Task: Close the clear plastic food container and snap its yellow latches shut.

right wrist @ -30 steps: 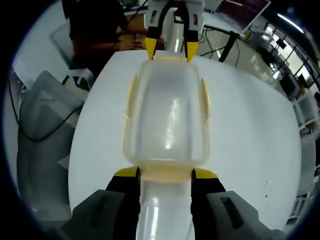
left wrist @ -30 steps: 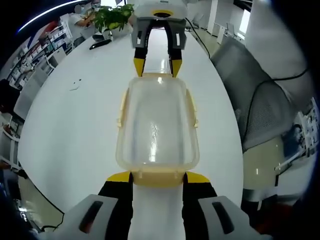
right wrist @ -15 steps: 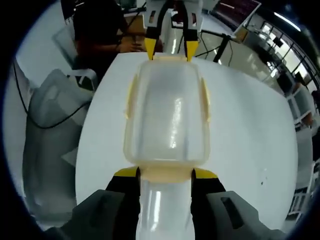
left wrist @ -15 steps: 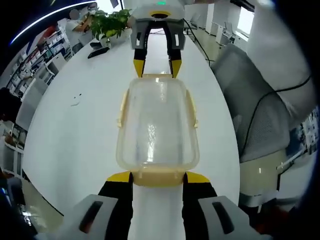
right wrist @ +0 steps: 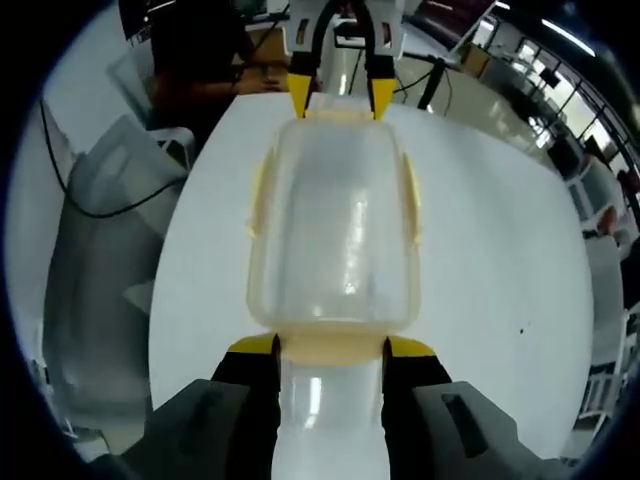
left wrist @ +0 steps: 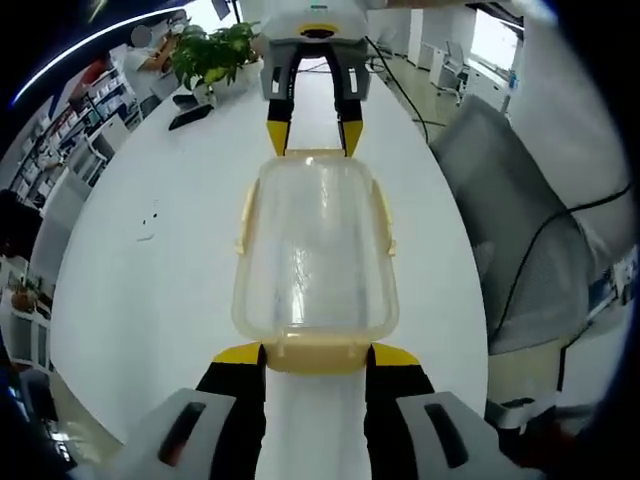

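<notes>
I held the clear plastic food container between my two hand-held grippers, one at each short end, above the white table. In the left gripper view, my left hand-held gripper had its yellow-tipped jaws apart, one on each side of the yellow latch at the near end, touching it. My right hand-held gripper came in from the far side, its jaws likewise spread at the opposite end of the container. In the right gripper view, the same hold showed from the other end: my right hand-held gripper straddled the near latch, and the left one met the far end. The yellow side latches lay along the long walls. A potted plant stood far down the table, and a grey chair sat beside it.
</notes>
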### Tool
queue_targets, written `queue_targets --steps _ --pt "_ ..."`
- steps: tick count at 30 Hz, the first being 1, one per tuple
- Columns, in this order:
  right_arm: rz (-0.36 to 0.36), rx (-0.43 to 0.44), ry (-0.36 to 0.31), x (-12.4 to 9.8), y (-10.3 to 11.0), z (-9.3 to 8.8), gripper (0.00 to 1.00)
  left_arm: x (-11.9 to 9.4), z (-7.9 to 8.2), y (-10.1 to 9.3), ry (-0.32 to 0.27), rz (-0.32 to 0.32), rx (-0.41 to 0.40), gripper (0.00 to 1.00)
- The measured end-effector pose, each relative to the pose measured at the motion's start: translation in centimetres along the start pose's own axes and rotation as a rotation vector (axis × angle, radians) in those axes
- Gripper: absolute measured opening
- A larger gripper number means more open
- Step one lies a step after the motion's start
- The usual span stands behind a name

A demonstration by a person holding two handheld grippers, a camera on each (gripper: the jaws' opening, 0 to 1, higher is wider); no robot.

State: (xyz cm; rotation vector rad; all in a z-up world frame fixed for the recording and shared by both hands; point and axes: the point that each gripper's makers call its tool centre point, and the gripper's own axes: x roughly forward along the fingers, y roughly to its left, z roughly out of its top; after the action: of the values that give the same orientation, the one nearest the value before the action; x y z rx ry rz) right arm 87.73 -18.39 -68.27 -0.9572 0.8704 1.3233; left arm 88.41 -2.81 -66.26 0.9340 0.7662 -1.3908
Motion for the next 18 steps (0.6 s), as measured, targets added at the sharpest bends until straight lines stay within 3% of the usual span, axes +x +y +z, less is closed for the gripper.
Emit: queue_targets --steps 18 --pt "-0.006 0.064 0.015 -1.3 0.2 -6.3 0.36 4.5 4.4 1.3 -0.023 -0.017 0.048 0.32"
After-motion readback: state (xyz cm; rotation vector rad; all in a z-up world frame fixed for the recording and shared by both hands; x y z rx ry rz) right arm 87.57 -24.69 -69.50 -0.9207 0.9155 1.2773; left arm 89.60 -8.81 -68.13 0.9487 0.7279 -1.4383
